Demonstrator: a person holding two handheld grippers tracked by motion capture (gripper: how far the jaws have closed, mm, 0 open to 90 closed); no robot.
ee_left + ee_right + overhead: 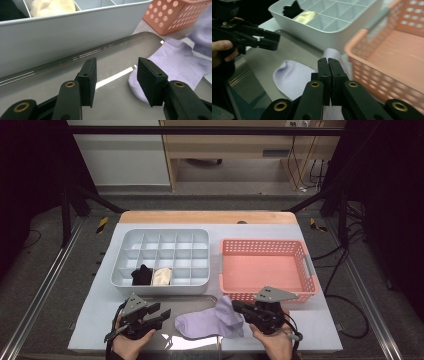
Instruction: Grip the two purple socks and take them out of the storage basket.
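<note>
A lavender sock lies on a flat grey tray at the table's front, its toe end pointing left. My right gripper is shut on the sock's right end, which stands lifted off the tray. In the right gripper view the jaws meet, with lavender fabric around and beyond them. My left gripper hovers open just left of the sock's toe. In the left gripper view its gripper has only bare tray between the jaws, and the sock lies to their right.
A grey compartment organizer stands behind the tray, with a black sock and a cream sock in two front cells. An orange perforated basket stands to its right with nothing inside. A person's hands hold both grippers at the near edge.
</note>
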